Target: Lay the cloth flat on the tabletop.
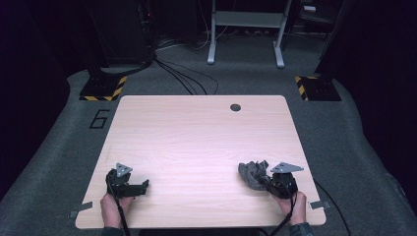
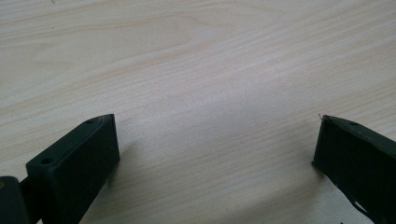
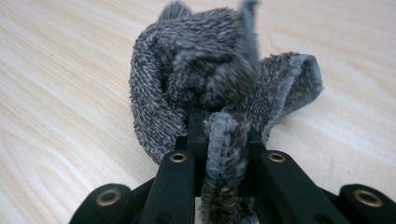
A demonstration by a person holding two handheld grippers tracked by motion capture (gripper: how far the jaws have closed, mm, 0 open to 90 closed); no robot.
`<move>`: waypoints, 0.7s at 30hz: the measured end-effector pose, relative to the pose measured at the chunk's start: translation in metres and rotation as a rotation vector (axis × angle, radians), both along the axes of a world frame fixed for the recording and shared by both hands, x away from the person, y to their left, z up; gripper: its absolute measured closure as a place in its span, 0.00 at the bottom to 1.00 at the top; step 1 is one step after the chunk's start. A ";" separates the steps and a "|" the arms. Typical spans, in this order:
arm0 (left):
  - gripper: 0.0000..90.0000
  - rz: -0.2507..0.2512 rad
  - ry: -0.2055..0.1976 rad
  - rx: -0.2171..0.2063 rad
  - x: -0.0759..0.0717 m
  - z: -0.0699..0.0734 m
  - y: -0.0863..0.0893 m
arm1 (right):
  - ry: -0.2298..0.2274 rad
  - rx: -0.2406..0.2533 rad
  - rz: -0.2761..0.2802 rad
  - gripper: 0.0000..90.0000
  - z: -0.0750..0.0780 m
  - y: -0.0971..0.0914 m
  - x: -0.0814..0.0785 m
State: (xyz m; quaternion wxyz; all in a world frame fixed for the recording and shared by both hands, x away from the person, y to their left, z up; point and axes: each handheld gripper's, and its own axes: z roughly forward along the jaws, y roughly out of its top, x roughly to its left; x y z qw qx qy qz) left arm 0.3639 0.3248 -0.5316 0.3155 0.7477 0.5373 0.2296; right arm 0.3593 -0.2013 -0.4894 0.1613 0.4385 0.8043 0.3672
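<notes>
Working at the tabletop (image 1: 196, 142), a pale wood slab, I have both forearms coming in from its near edge. A small dark hole (image 1: 235, 107) sits in it near the far edge, well apart from everything I hold. My cloth (image 1: 253, 174), a crumpled grey terry rag, lies on the wood near the right front corner, bunched into a lump with one hemmed edge folded over. My right tongs (image 1: 269, 181) are clamped on that cloth: in the right gripper view a fold of its hem (image 3: 226, 154) is pinched between the two black jaws, and the rest of the rag (image 3: 201, 79) heaps up just ahead of them. My left tongs (image 1: 142, 186) rest low over the bare wood near the left front corner, well apart from the cloth; their jaws stand wide apart with nothing but wood grain between them
</notes>
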 end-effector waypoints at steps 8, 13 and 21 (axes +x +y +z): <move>0.00 0.001 0.001 -0.001 0.000 0.000 0.000 | -0.069 0.034 0.008 0.92 0.022 0.007 0.001; 0.00 0.000 0.000 -0.001 0.000 0.000 0.000 | -0.110 0.034 0.033 0.92 0.038 0.017 0.009; 0.00 0.000 0.003 0.000 0.000 0.000 0.000 | -0.167 0.057 0.090 0.92 0.070 0.042 0.041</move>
